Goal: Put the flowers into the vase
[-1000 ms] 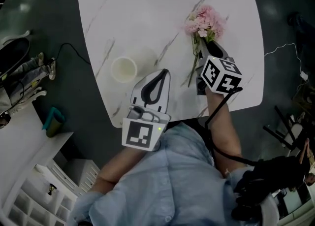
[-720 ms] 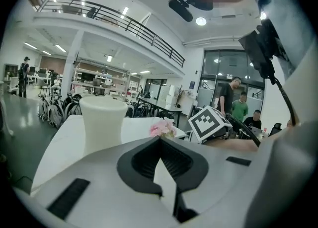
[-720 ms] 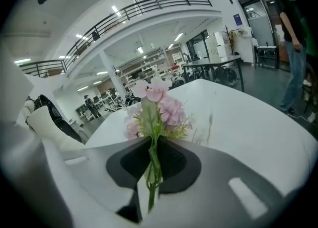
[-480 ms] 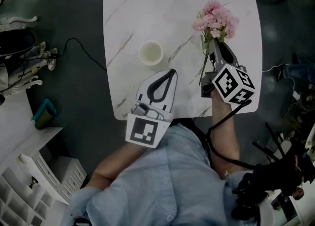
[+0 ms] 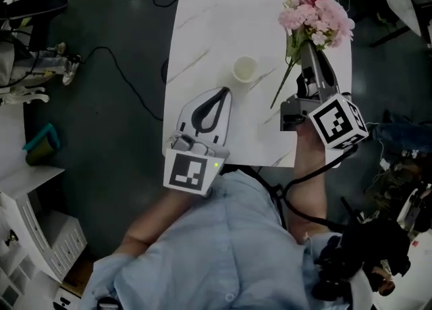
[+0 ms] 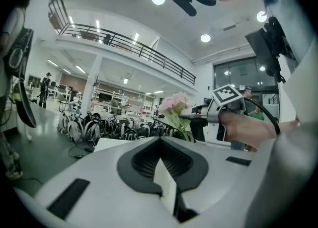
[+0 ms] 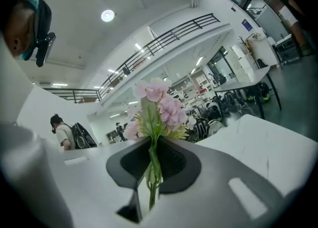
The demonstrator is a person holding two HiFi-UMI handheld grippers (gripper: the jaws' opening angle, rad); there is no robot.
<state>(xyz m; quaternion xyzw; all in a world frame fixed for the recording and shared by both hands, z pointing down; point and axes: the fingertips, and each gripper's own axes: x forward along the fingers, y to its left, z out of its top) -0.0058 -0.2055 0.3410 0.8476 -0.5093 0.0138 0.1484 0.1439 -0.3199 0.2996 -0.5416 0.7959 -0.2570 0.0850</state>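
Observation:
My right gripper (image 5: pixel 308 50) is shut on the green stems of a pink flower bunch (image 5: pixel 317 13), held up above the white marble table (image 5: pixel 202 25) at its right side. The stem ends (image 5: pixel 279 92) hang below the jaws. In the right gripper view the stems (image 7: pixel 151 172) run up between the closed jaws of the right gripper (image 7: pixel 150 185) to the blooms (image 7: pixel 158 104). A small cream vase (image 5: pixel 245 69) stands upright mid-table, left of the flowers. My left gripper (image 5: pixel 222 92) hovers over the near table edge, shut and holding nothing. The left gripper view shows the flowers (image 6: pixel 174 105) ahead of the left gripper (image 6: pixel 161 170).
Dark floor surrounds the table, with a black cable (image 5: pixel 121 72) at the left. A white shelf unit (image 5: pixel 34 234) and a teal object (image 5: pixel 40 143) stand at the lower left. Parked bicycles (image 6: pixel 94 130) line the hall behind.
The right gripper has lifted the flower bunch off the table and carried it upward. The left gripper has risen too and still holds nothing.

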